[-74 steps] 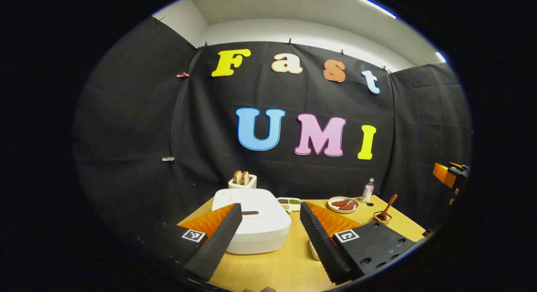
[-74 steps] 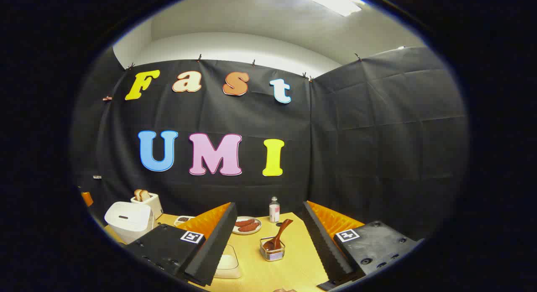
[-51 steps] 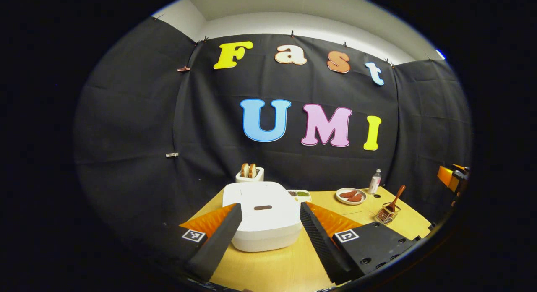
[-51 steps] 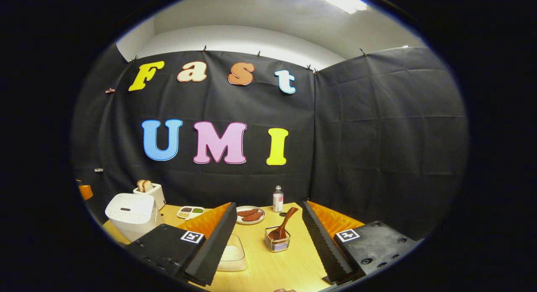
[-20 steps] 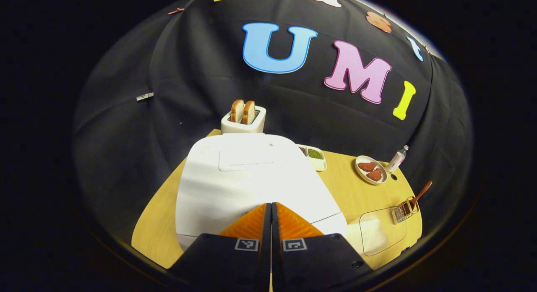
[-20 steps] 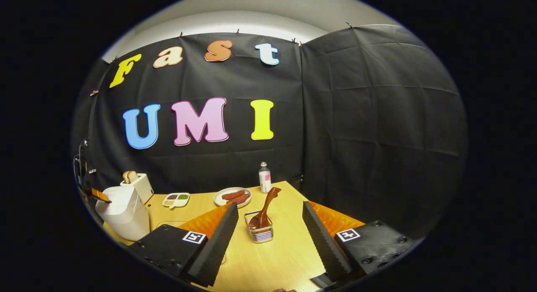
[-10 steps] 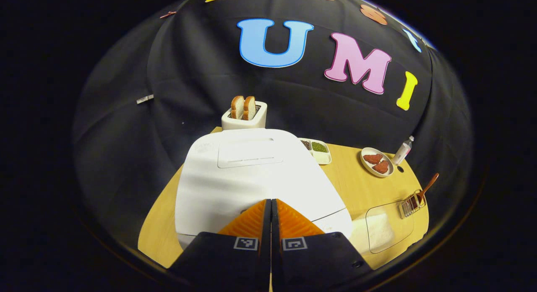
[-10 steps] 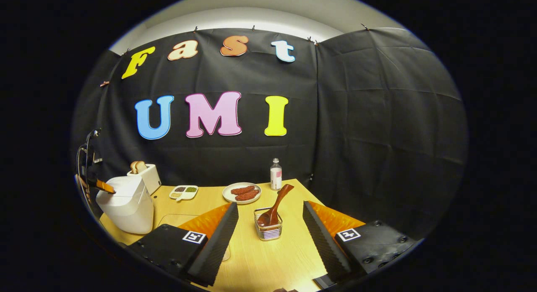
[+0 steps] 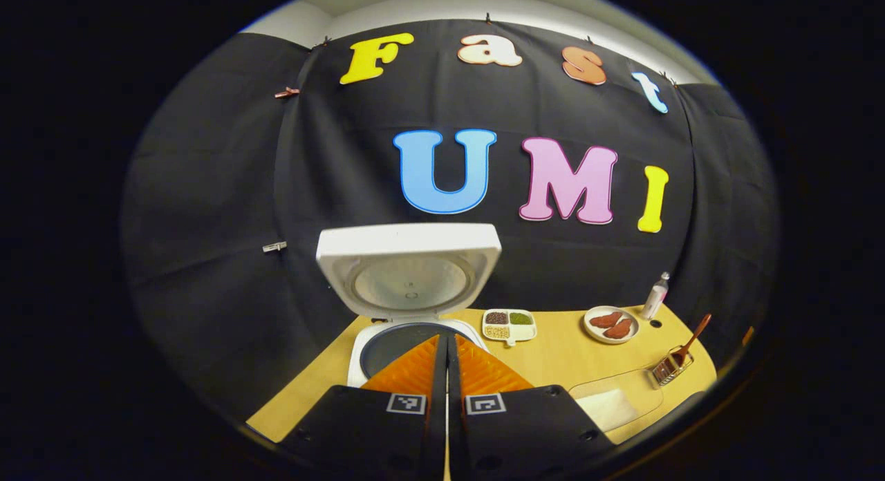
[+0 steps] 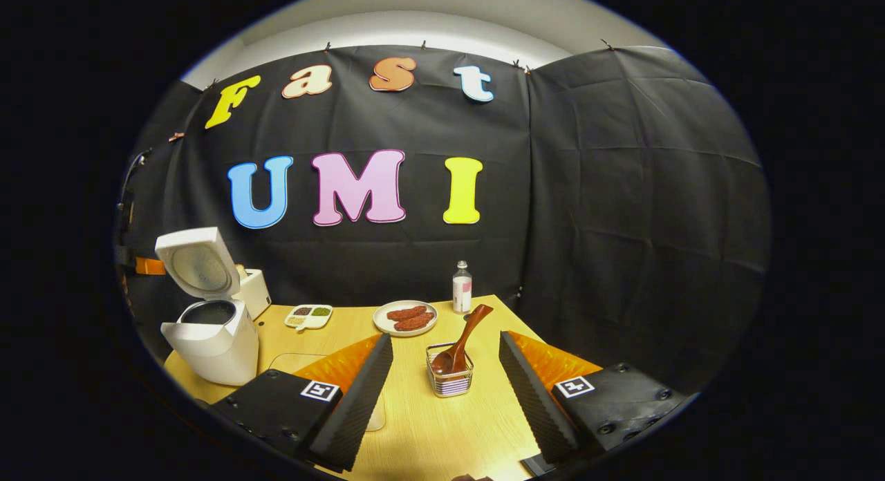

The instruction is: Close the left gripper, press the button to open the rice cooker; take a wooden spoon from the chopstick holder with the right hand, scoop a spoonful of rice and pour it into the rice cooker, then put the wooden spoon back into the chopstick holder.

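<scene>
While the left gripper [image 9: 446, 343] sits at the bottom centre of the left gripper view with its fingers pressed together on nothing, the rice cooker [image 9: 408, 308] stands open just above it, lid upright. Lower centre of the right gripper view, the right gripper [image 10: 446, 370] is spread wide, empty. Between its fingers stands the chopstick holder [image 10: 450, 381] with the wooden spoon [image 10: 459, 347] leaning in it. At the left edge stands the rice cooker [image 10: 207, 329].
</scene>
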`<state>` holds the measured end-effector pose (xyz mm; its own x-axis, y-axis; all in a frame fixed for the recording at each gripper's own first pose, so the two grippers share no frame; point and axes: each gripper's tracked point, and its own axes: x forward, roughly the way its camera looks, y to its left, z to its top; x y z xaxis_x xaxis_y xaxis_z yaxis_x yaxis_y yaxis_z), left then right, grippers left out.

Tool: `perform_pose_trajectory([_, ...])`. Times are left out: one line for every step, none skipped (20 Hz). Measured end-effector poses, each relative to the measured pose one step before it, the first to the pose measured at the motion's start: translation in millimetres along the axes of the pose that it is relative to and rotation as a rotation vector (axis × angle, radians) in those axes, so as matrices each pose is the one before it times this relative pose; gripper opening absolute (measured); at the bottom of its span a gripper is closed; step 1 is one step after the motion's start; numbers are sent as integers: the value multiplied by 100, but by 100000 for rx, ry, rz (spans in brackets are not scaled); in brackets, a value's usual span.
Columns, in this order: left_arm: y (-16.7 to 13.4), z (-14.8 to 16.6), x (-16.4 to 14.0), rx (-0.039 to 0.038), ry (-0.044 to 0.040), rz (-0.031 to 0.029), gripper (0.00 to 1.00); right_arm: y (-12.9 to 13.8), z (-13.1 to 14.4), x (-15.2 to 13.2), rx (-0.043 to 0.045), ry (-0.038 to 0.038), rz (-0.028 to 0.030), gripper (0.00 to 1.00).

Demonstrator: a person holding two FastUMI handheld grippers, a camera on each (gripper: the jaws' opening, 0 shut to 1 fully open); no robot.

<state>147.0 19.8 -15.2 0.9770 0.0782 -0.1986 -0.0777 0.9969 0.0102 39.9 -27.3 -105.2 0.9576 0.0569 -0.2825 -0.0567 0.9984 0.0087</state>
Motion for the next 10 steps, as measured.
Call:
perform_pose_trajectory([-748, -130, -1213, -2380, -1031, -2289, 7, -125, 88, 303, 709, 275, 224, 98])
perform_pose_trajectory([-873, -49, -1144, -2686, -1244, -2569, 7, -183, 117, 415, 589, 129, 6, 97])
perform_pose_trajectory([-461, -262, -1021, -1499, -324, -1119, 8, -170, 102, 535, 301, 282, 96, 97])
perform_pose_trajectory([107, -946, -821, -715, 858, 887, 8, -172, 109, 553, -148, 252, 109, 97])
perform_pose_trajectory([50, -841, -663, -365, 1395, 563, 9, -111, 115, 631, -422, 178, 327, 97])
perform_pose_trajectory([-132, -682, -604, -228, 746, 378, 10, -141, 104, 662, -500, 175, 291, 97])
perform_pose_trajectory([-108, -387, -504, -129, 25, -133, 10, -223, 43, 609, -345, 230, 264, 97])
perform_pose_trajectory([-123, -588, -445, -769, 105, 107, 11, -161, 20, 634, -144, 324, 375, 97])
perform_pose_trajectory([-35, -523, -426, -1320, 463, 200, 12, -87, -39, 685, -50, 498, 434, 97])
perform_pose_trajectory([-165, -603, -346, -1292, 613, -324, 14, -174, -11, 666, -167, 353, 431, 97])
